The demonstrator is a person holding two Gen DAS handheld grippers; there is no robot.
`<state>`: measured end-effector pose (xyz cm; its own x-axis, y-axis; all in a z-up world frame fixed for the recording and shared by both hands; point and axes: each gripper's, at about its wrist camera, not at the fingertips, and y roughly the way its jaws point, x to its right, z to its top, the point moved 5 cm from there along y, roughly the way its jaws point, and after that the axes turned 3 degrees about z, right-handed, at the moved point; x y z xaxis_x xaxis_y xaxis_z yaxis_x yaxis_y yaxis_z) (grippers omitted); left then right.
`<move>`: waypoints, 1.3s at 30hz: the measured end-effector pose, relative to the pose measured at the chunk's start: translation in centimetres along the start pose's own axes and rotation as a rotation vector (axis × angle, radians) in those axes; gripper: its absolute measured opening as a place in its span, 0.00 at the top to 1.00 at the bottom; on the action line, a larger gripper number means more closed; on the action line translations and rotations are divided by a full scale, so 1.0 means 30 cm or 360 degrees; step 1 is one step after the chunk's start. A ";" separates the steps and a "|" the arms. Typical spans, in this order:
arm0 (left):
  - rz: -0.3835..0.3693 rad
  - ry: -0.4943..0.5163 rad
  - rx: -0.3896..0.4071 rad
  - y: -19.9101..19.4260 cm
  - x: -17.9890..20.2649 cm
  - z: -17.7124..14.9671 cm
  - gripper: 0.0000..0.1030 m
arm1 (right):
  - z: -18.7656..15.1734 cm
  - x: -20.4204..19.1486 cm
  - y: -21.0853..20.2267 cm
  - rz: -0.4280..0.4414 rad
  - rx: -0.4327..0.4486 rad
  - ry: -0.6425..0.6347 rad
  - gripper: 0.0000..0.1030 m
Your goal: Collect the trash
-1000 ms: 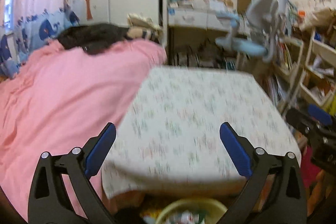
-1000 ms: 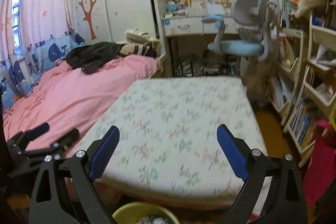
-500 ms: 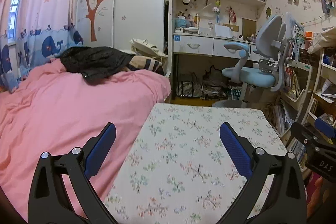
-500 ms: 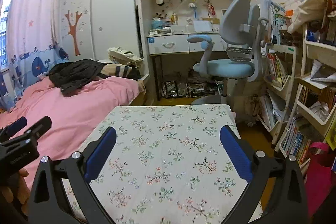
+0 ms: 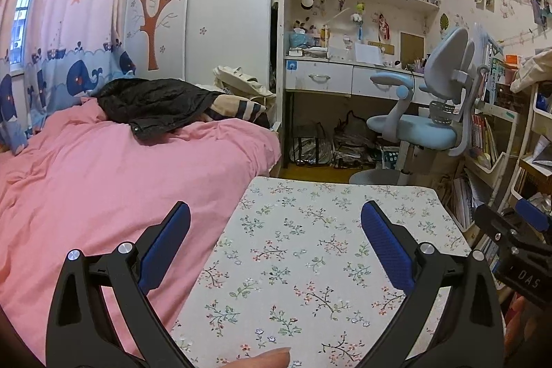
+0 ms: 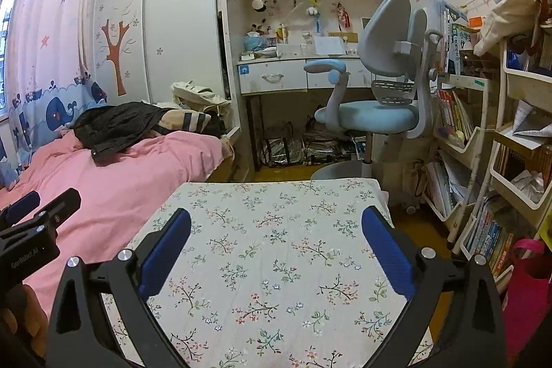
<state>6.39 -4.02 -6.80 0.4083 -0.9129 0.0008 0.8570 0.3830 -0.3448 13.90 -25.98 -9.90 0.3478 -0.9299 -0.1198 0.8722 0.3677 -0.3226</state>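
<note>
No trash and no bin show in either view now. My left gripper (image 5: 275,212) is open and empty, held above the near left part of the floral-cloth table (image 5: 331,230). My right gripper (image 6: 276,219) is open and empty above the same table (image 6: 276,230). The right gripper also shows at the right edge of the left wrist view (image 5: 517,230), and the left gripper shows at the left edge of the right wrist view (image 6: 34,223).
A bed with a pink cover (image 5: 103,181) and a black jacket (image 5: 151,102) lies left of the table. A blue-grey desk chair (image 6: 376,106) and a desk with shelves (image 6: 296,71) stand behind. Book racks (image 6: 483,181) and a pink bag (image 6: 528,295) are on the right.
Both grippers have risen and tilted up from the table's front edge; the yellow-green bin seen below a second ago has left both views. Both stay open.
</note>
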 end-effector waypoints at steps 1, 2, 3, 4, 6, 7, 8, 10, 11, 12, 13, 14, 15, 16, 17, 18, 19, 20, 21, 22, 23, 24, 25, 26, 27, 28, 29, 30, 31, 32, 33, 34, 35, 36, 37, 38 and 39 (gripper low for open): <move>-0.0004 -0.0001 -0.0002 -0.001 0.004 0.000 0.07 | 0.000 0.000 -0.003 -0.0003 0.0001 -0.0002 0.07; -0.0007 0.0001 -0.0002 -0.002 0.006 0.000 0.07 | 0.001 0.001 0.000 -0.0005 0.0000 0.0000 0.07; -0.0009 0.0004 0.0000 -0.004 0.006 -0.002 0.07 | 0.001 0.003 0.003 -0.0005 -0.0003 0.0001 0.07; -0.0010 0.0010 0.0002 -0.006 0.009 -0.002 0.07 | 0.001 0.003 0.003 -0.0008 -0.0008 0.0004 0.07; -0.0007 0.0022 0.0005 -0.006 0.014 -0.005 0.07 | 0.001 0.003 0.009 -0.0009 -0.0016 0.0006 0.07; -0.0005 0.0027 0.0005 -0.008 0.014 -0.006 0.07 | 0.001 0.005 0.011 -0.0009 -0.0018 0.0004 0.07; -0.0004 0.0033 0.0002 -0.006 0.015 -0.008 0.07 | 0.001 0.002 0.012 -0.0008 -0.0019 0.0000 0.07; -0.0001 0.0038 -0.0002 -0.007 0.013 -0.008 0.07 | 0.001 -0.002 0.015 -0.0008 -0.0025 -0.0008 0.07; 0.0002 0.0038 -0.0001 -0.006 0.012 -0.008 0.07 | -0.002 -0.002 0.016 -0.0007 -0.0027 -0.0009 0.07; 0.0003 0.0037 0.0000 -0.007 0.010 -0.008 0.07 | -0.002 -0.001 0.018 -0.0007 -0.0029 -0.0009 0.07; 0.0004 0.0034 0.0001 -0.007 0.007 -0.007 0.07 | -0.001 -0.002 0.019 -0.0006 -0.0031 -0.0009 0.07; 0.0005 0.0032 0.0000 -0.007 0.005 -0.008 0.07 | -0.002 0.001 0.020 -0.0007 -0.0032 -0.0008 0.08; 0.0006 0.0031 0.0000 -0.005 0.005 -0.007 0.07 | -0.002 0.001 0.021 -0.0007 -0.0031 -0.0008 0.07; 0.0008 0.0029 -0.0001 -0.004 0.003 -0.007 0.07 | -0.001 0.001 0.022 -0.0008 -0.0033 -0.0007 0.07; 0.0009 0.0028 -0.0001 -0.003 0.002 -0.008 0.07 | -0.003 0.002 0.022 -0.0008 -0.0034 -0.0006 0.07; 0.0011 0.0026 -0.0001 -0.003 0.000 -0.008 0.07 | -0.005 0.003 0.023 -0.0009 -0.0037 -0.0006 0.07; 0.0011 0.0025 -0.0002 -0.001 0.001 -0.006 0.07 | -0.005 0.003 0.025 -0.0009 -0.0040 -0.0005 0.07; 0.0011 0.0023 -0.0003 -0.001 0.000 -0.006 0.07 | -0.007 0.003 0.027 -0.0009 -0.0041 -0.0005 0.07; 0.0009 0.0024 -0.0004 0.000 0.000 -0.006 0.07 | -0.008 0.004 0.028 -0.0009 -0.0042 -0.0005 0.07; 0.0009 0.0024 -0.0004 0.000 0.000 -0.006 0.07 | -0.008 0.003 0.028 -0.0009 -0.0043 -0.0005 0.07; 0.0013 0.0025 -0.0002 -0.001 0.000 -0.006 0.07 | -0.009 0.003 0.030 -0.0009 -0.0046 -0.0006 0.07; 0.0012 0.0026 -0.0001 -0.001 0.000 -0.005 0.07 | -0.010 0.004 0.030 -0.0008 -0.0047 -0.0006 0.07; 0.0010 0.0026 0.0000 -0.001 0.000 -0.005 0.07 | -0.010 0.004 0.031 -0.0008 -0.0049 -0.0006 0.07; 0.0008 0.0026 0.0002 -0.001 0.000 -0.005 0.07 | -0.012 0.005 0.032 -0.0007 -0.0051 -0.0006 0.07; 0.0007 0.0026 0.0001 0.000 0.003 -0.006 0.07 | -0.013 0.005 0.033 -0.0007 -0.0053 -0.0005 0.07; 0.0005 0.0023 -0.0002 0.001 0.002 -0.007 0.07 | -0.014 0.005 0.032 -0.0007 -0.0052 -0.0005 0.07; 0.0001 0.0017 -0.0007 0.003 0.000 -0.008 0.07 | -0.014 0.006 0.032 -0.0007 -0.0053 -0.0004 0.07; -0.0003 0.0007 -0.0015 0.007 -0.003 -0.010 0.07 | -0.015 0.007 0.034 -0.0005 -0.0056 -0.0001 0.07; -0.0003 0.0000 -0.0018 0.009 -0.006 -0.013 0.07 | -0.016 0.008 0.037 -0.0003 -0.0063 0.0004 0.07; -0.0002 -0.0008 -0.0020 0.011 -0.010 -0.015 0.07 | -0.019 0.010 0.040 -0.0002 -0.0068 0.0008 0.07; 0.0011 -0.0014 -0.0016 0.012 -0.015 -0.018 0.07 | -0.022 0.012 0.043 -0.0001 -0.0075 0.0012 0.07; 0.0024 -0.0012 -0.0011 0.011 -0.017 -0.018 0.07 | -0.024 0.014 0.046 0.0000 -0.0080 0.0015 0.07; 0.0035 -0.0003 -0.0013 0.012 -0.017 -0.020 0.07 | -0.026 0.017 0.051 0.0002 -0.0089 0.0020 0.07; 0.0035 0.0005 -0.0019 0.014 -0.016 -0.020 0.07 | -0.030 0.019 0.056 0.0003 -0.0097 0.0025 0.07; 0.0041 0.0019 -0.0033 0.018 -0.014 -0.024 0.07 | -0.034 0.021 0.063 0.0006 -0.0109 0.0029 0.07; 0.0048 0.0032 -0.0046 0.022 -0.011 -0.029 0.07 | -0.038 0.025 0.074 0.0004 -0.0124 0.0033 0.07; 0.0051 0.0031 -0.0057 0.025 -0.013 -0.030 0.07 | -0.043 0.028 0.084 -0.0002 -0.0138 0.0034 0.07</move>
<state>6.60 -3.51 -7.91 0.4290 -0.9029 -0.0293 0.8316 0.4073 -0.3776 15.94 -25.84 -12.02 0.3383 -0.9307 -0.1391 0.8394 0.3652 -0.4026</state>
